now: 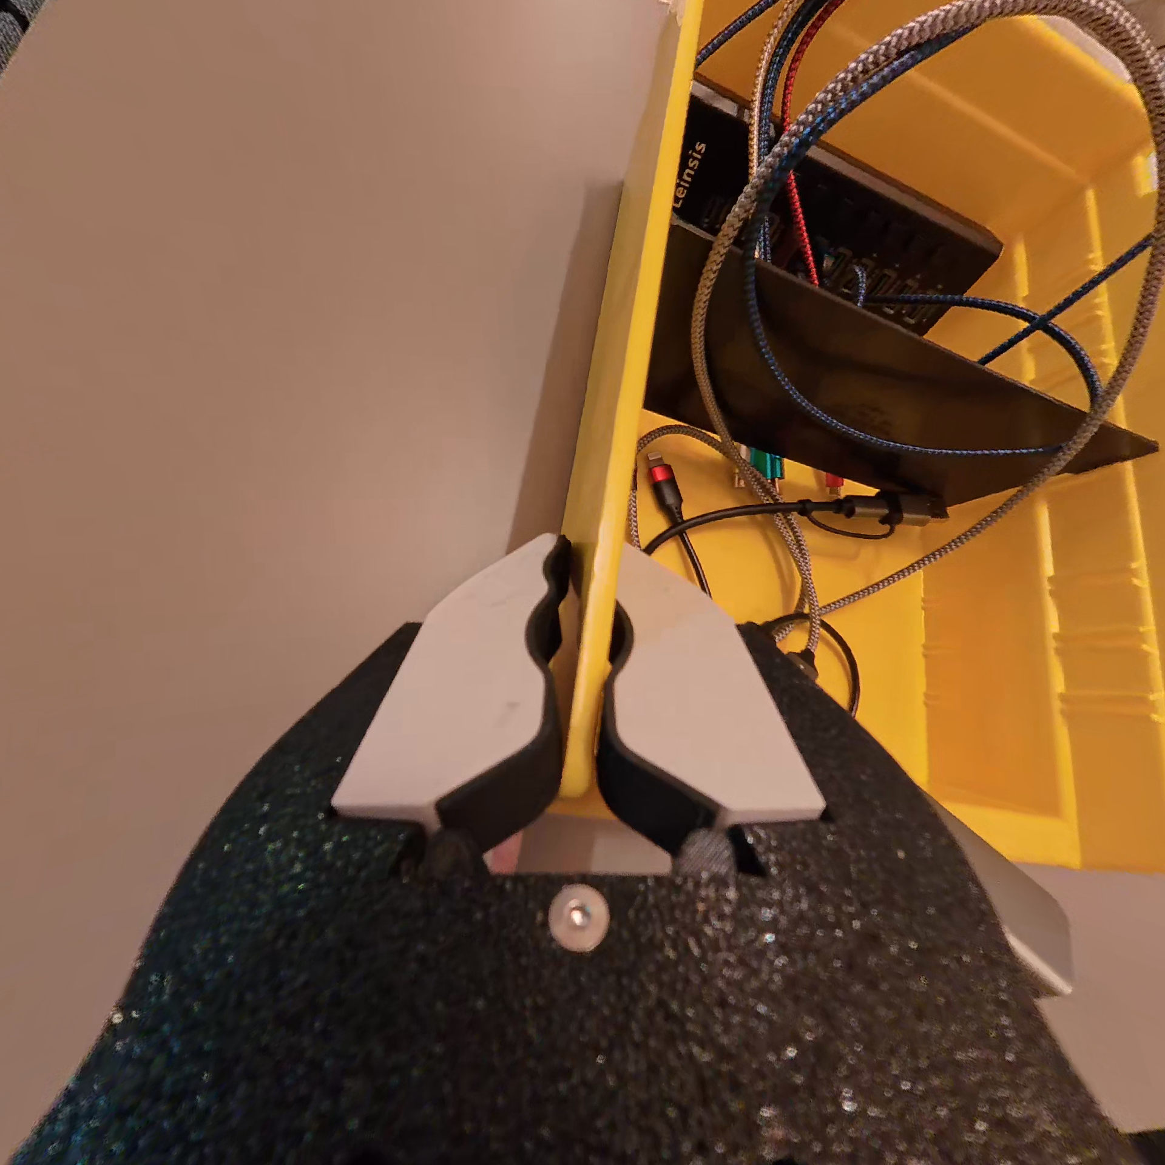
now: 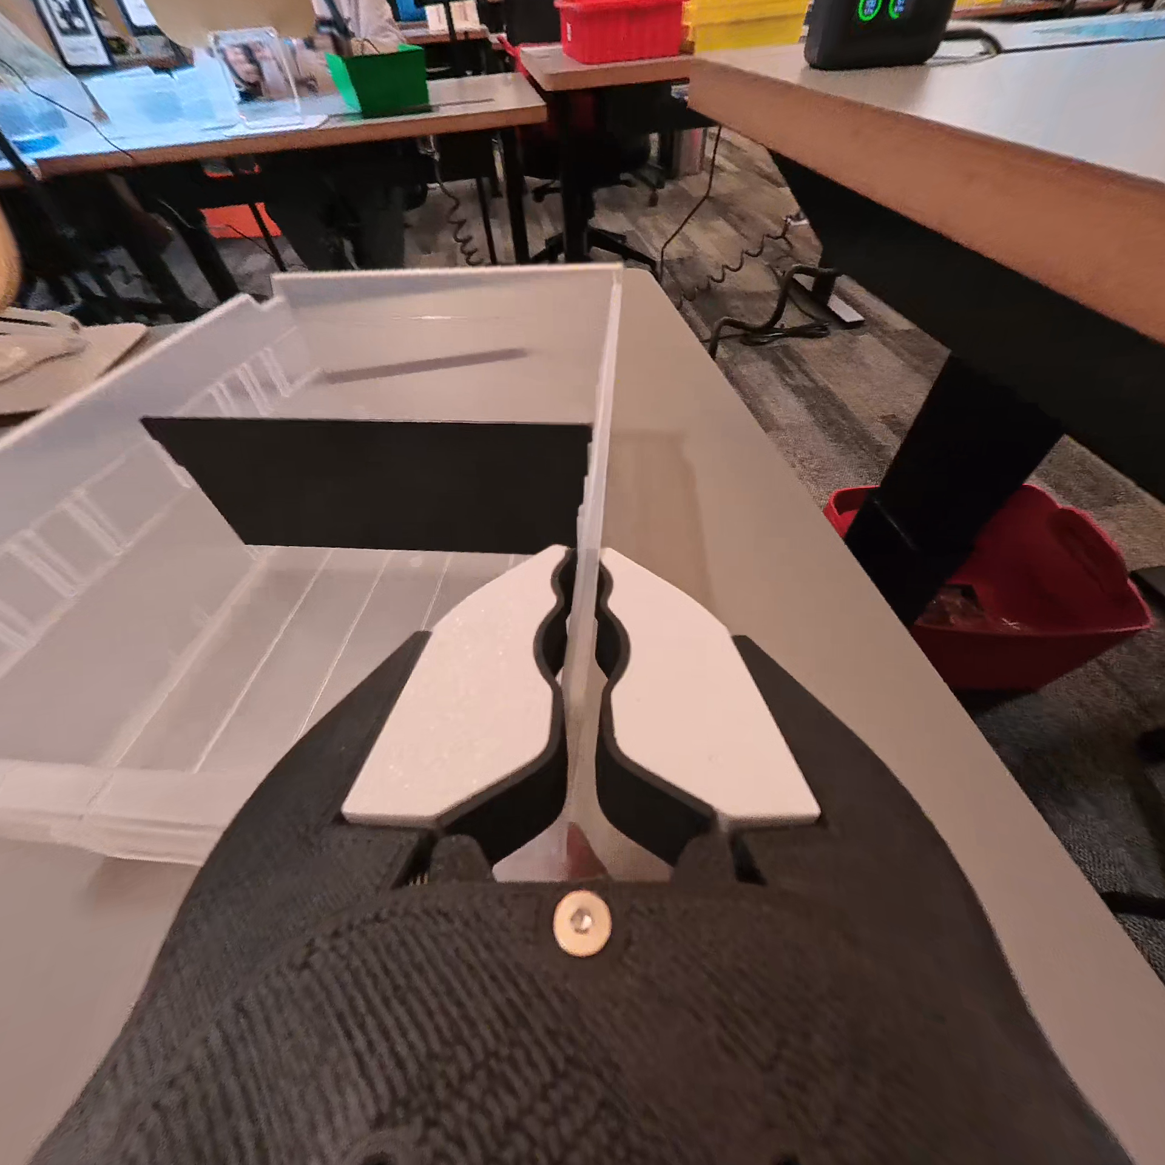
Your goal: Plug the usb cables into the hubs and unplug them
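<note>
Nearest the left wrist camera, the left tool point(image 1: 586, 630) is clamping the thin side wall of a yellow bin point(image 1: 637, 328), one white finger point(image 1: 466, 687) sitting outside over the pale surface point(image 1: 284, 315) and the other inside the bin. Only this view is showing the task's things: a black USB hub point(image 1: 838, 239) is lying in the bin's far compartment behind a black divider point(image 1: 882, 403), and braided cables are looping over it. A grey braided cable point(image 1: 718, 378) is arching across the divider, a blue braided cable point(image 1: 945, 315) is coiling beside it, and a red braided cable point(image 1: 797, 189) is running down to the hub. In the near compartment a red-tipped connector point(image 1: 659, 476) and a black cable point(image 1: 725, 520) are lying loose on the bin floor.

The right wrist view is showing none of these. Here the right tool point(image 2: 589, 630) is gripping the right-hand wall of a clear bin point(image 2: 315, 328), which is holding only a black divider panel point(image 2: 378, 482). Farther right, the grey surface point(image 2: 788, 630) is ending, with a red tub point(image 2: 1034, 605) sitting on the floor beneath a neighbouring desk point(image 2: 945, 145).
</note>
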